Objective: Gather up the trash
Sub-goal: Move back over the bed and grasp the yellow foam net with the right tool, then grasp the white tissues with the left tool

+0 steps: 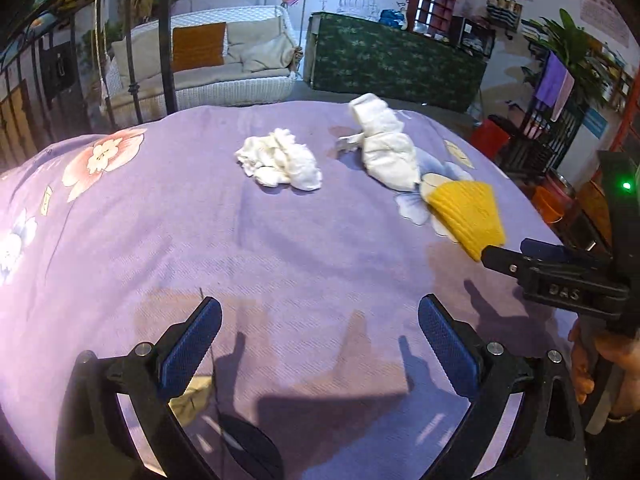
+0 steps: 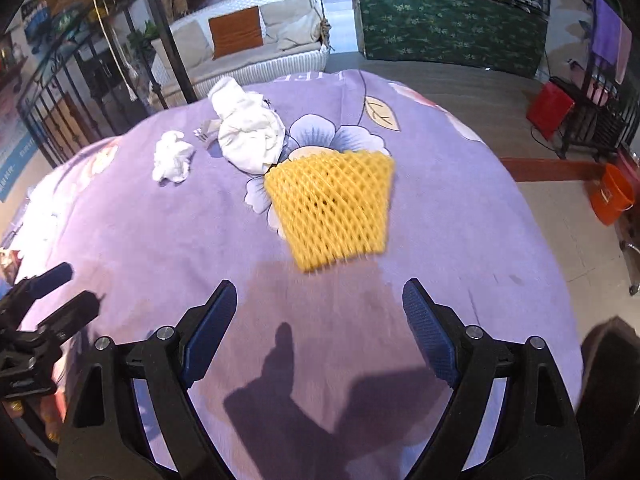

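On the purple flowered cloth [image 1: 160,220] lie three pieces of trash. A crumpled white tissue [image 1: 280,160] [image 2: 172,156] sits mid-table. A larger white wad [image 1: 384,148] [image 2: 248,132] lies beyond it, with a small silvery scrap [image 1: 346,142] [image 2: 206,128] at its side. A yellow foam fruit net [image 1: 464,216] [image 2: 332,208] lies nearest. My right gripper [image 2: 318,312] [image 1: 506,254] is open, just short of the net, nothing between its fingers. My left gripper [image 1: 320,328] [image 2: 68,292] is open over bare cloth, the tissue well ahead of it.
A white wicker sofa [image 1: 208,64] and a green-covered counter [image 1: 396,60] stand beyond the table. Red and orange bins [image 2: 612,196] sit on the floor at the right. A black metal railing [image 2: 80,80] runs along the left. A hand [image 1: 592,364] shows at the right edge.
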`<state>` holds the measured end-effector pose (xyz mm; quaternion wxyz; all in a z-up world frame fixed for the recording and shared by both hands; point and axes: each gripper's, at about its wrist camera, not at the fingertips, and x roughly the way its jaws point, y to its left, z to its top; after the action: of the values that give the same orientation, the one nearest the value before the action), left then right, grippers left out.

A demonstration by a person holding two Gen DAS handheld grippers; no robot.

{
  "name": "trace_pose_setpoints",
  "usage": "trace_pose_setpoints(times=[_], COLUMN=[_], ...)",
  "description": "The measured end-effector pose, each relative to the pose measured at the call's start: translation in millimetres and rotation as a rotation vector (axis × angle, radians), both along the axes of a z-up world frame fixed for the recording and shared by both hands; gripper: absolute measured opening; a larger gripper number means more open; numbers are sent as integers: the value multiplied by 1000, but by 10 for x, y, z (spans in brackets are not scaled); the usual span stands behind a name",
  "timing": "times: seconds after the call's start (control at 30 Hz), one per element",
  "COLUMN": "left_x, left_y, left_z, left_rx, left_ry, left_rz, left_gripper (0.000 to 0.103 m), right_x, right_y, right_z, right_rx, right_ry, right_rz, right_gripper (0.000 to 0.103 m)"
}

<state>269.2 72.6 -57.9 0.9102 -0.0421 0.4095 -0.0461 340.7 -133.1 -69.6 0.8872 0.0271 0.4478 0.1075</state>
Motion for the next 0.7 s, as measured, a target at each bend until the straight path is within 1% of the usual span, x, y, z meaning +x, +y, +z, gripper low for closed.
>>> trace_pose_setpoints(times=[0.13, 0.2, 0.23, 0.27, 0.3, 0.33, 0.37, 0.43, 0.47, 0.6, 0.67, 0.7], left_x=[192, 308, 367, 430, 498, 552, 640, 792, 875, 1172, 1290, 1341], left_y=[106, 134, 146, 170, 182, 192, 211, 237, 250, 252, 227, 200], left_z=[-49, -62, -62, -65, -64, -63, -58, -55, -50, -35, -64, -98], left_rx=[3, 20, 24, 23, 21, 19, 8, -11, -15, -25, -35, -29], left_ry=[11, 13, 10, 9, 9, 10, 10, 11, 10, -6, 2, 14], left_rz=[22, 29, 32, 32, 35, 42, 50, 63, 75, 113, 116, 124], left_gripper=[97, 97, 97, 97, 97, 97, 97, 97, 97, 96, 89, 80], right_x=[363, 510, 567, 592, 612, 615, 610, 592, 564, 437, 330, 275], right_y=[126, 151, 158, 143, 132, 91, 60, -25, -75, -142, -159, -166], right_z=[-142, -195, -218, -222, -223, -203, -183, -144, -117, -47, -25, -18], right_rx=[-49, -69, -81, -84, -84, -77, -66, -27, -6, 16, 36, 40], right_ry=[48, 64, 73, 78, 81, 76, 71, 71, 66, 44, 47, 47], right_rz=[0, 4, 6, 7, 6, -5, -13, -18, -23, -29, -25, -24], right_gripper=[84, 84, 80, 68, 63, 52, 36, 24, 21, 20, 20, 20])
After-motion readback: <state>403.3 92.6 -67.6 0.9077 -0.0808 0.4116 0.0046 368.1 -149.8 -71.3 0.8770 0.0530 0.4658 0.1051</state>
